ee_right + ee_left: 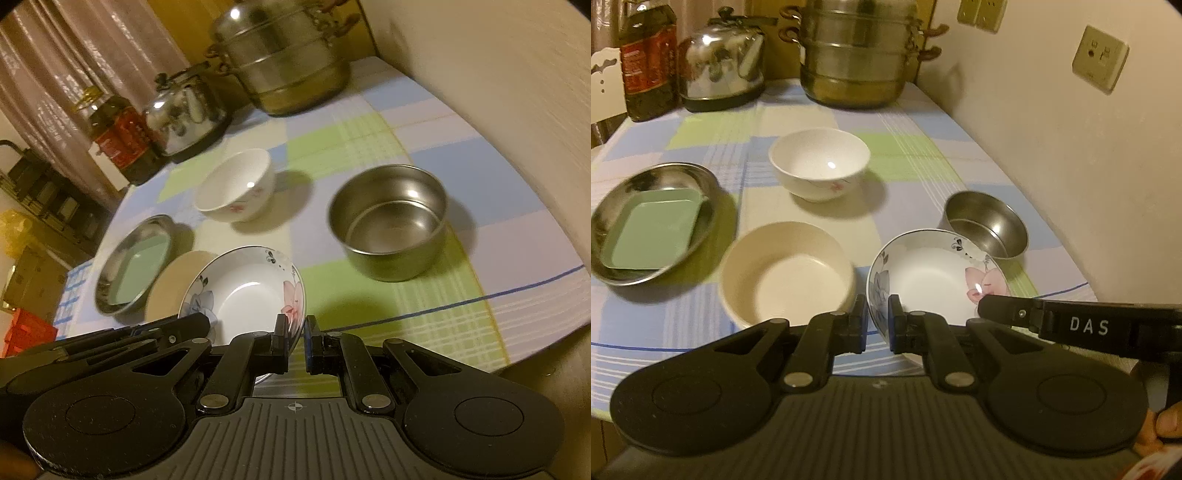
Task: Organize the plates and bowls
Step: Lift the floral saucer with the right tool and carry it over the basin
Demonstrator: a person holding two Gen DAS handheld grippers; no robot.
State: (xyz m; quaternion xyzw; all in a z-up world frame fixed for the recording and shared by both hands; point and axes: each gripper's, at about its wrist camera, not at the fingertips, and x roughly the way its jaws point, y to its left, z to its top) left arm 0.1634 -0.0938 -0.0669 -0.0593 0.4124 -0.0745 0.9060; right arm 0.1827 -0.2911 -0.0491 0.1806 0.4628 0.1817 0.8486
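Note:
A shallow white bowl with painted flowers (934,280) is held between both grippers and seems lifted just off the checked tablecloth. My left gripper (877,308) is shut on its near left rim. My right gripper (295,326) is shut on its right rim (295,295), and its finger (1001,310) reaches in from the right in the left wrist view. A cream bowl (786,273) stands just left of the flowered bowl. Farther back sits a white bowl (820,158) with a small red flower. A steel bowl (391,221) stands to the right.
A steel plate (613,221) at the left holds a green rectangular dish (653,229). Along the back stand an oil bottle (646,59), a kettle (724,62) and a stacked steamer pot (857,51). The wall (1071,147) runs close along the table's right edge.

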